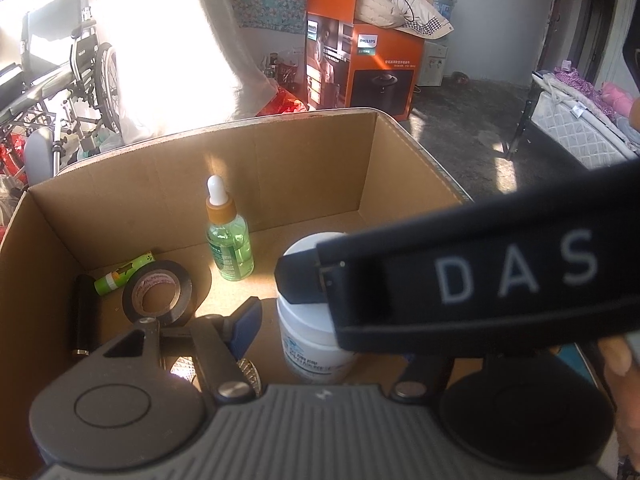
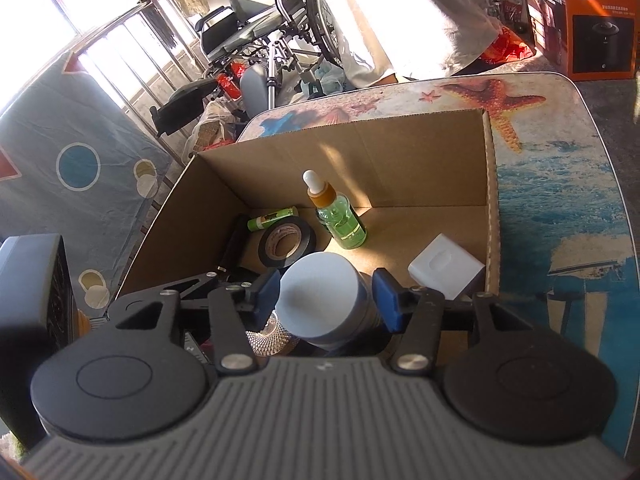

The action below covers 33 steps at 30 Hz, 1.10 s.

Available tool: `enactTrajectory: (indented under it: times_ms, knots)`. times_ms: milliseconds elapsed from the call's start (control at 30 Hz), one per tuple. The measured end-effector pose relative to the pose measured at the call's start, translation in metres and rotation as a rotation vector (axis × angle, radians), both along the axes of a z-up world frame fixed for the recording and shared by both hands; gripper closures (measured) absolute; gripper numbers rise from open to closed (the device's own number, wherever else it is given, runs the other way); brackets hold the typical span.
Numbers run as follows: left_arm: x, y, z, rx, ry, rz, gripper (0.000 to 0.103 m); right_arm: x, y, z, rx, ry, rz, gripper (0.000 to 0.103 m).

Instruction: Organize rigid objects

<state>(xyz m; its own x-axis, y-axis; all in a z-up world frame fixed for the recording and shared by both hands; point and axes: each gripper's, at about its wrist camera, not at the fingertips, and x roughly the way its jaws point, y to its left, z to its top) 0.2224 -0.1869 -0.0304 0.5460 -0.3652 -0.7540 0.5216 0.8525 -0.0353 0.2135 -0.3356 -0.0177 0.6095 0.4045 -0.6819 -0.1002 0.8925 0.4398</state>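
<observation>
An open cardboard box holds the sorted items. A white lidded jar stands near its front, between the blue pads of my right gripper, which is open with both pads close beside the jar. In the left wrist view the same jar sits in front of my left gripper. Its left pad stands clear of the jar, so it is open. Its right finger is hidden behind the right gripper's black body.
In the box: a green dropper bottle, black tape roll, green tube, black cylinder, white block and a ribbed shiny object. The box rests on a sea-print table. A wheelchair stands beyond.
</observation>
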Motion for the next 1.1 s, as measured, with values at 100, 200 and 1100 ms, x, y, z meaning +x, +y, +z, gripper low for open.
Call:
enactTrajectory:
  times_ms: [100, 200, 1100]
  knots:
    - [-0.003, 0.002, 0.004, 0.004, -0.016, 0.005, 0.031, -0.001, 0.0, 0.001, -0.001, -0.002, -0.006, 0.051]
    - [-0.006, 0.004, 0.009, 0.003, -0.029, 0.006, 0.03, -0.003, 0.0, 0.003, -0.003, -0.007, -0.011, 0.051]
    - [-0.101, 0.105, 0.099, -0.047, -0.224, 0.206, 0.0, -0.158, 0.01, 0.087, -0.098, -0.353, -0.274, 0.001]
